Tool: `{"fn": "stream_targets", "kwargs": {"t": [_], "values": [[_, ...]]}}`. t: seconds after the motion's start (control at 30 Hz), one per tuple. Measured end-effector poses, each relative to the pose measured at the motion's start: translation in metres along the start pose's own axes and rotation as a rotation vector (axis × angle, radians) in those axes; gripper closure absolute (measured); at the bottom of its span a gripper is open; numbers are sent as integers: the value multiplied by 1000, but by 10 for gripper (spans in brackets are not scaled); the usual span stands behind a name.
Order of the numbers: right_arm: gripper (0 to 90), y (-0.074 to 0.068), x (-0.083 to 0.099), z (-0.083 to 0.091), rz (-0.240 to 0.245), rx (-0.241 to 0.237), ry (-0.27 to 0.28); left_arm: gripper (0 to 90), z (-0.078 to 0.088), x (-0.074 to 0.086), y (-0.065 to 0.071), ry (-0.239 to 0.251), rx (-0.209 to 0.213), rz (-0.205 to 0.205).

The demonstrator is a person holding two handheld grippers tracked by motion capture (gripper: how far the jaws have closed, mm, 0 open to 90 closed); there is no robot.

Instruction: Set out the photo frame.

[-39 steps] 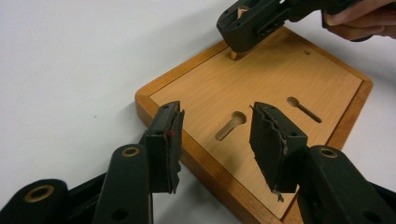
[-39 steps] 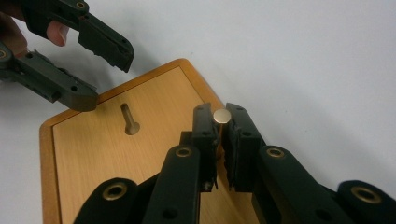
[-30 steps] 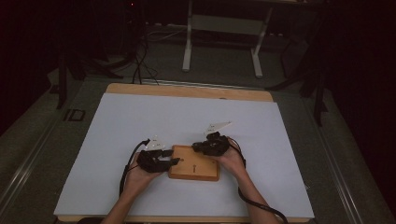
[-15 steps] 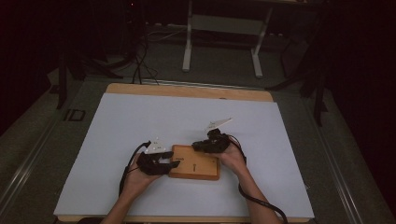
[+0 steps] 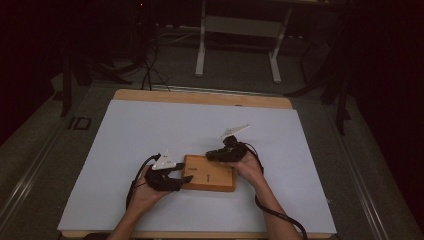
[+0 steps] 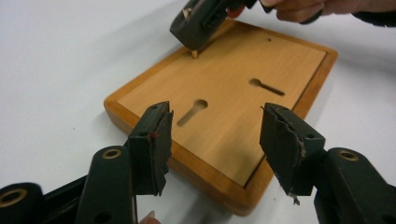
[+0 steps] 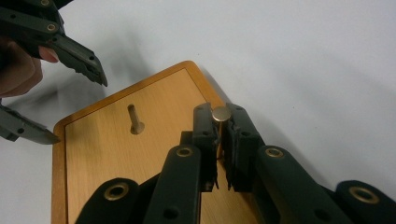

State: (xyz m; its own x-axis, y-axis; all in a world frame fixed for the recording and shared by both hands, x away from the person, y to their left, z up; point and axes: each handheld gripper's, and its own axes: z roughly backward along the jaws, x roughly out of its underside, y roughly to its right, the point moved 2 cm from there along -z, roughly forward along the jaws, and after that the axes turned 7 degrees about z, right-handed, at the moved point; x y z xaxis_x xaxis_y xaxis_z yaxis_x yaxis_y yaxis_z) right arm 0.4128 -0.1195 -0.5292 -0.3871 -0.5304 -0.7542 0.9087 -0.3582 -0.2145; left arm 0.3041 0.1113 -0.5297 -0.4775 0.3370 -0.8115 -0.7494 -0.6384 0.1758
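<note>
Right claw point(image 7: 218, 135) clamped on a small brass pin point(image 7: 221, 114), round head showing between the closed jaws, tip pointed down at the far right part of a wooden board point(image 5: 209, 172). In the left gripper view, pin tip point(image 6: 194, 54) just touching or just above the board face; cannot tell which. Left claw point(image 6: 215, 140) spread wide, holding nothing, jaws straddling the near left edge of the board without visible contact. Judged step in hand: seating the pin into the board. To do it well: keep the pin upright, line the tip over its hole before pressing, push straight down without twisting; close the left claw on the board edge first, or at least brace against it, since a light board on a smooth sheet would likely slide under a sideways push. No hole visible directly under the tip, so target cannot be confirmed. Board: flat rectangle, light honey-coloured wood, rounded corners, a raised darker rim around a recessed face. Two keyhole-shaped slots cut in the face, one near the left claw point(image 6: 192, 111), one farther toward the right side point(image 6: 266, 86); a tiny dark hole near the far corner. Board lying flat on the white worktop point(image 5: 150, 125), near the person's edge, roughly centred between both hands.
</note>
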Motion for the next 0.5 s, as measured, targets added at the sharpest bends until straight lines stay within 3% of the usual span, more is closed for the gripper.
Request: {"fn": "stream_targets", "kwargs": {"t": [0.23, 0.5], "values": [[842, 3, 0, 0, -21, -10, 11, 410, 0, 2, 9, 3, 17, -91], [842, 5, -1, 0, -30, -21, 5, 328, -1, 8, 14, -33, -25, -171]]}}
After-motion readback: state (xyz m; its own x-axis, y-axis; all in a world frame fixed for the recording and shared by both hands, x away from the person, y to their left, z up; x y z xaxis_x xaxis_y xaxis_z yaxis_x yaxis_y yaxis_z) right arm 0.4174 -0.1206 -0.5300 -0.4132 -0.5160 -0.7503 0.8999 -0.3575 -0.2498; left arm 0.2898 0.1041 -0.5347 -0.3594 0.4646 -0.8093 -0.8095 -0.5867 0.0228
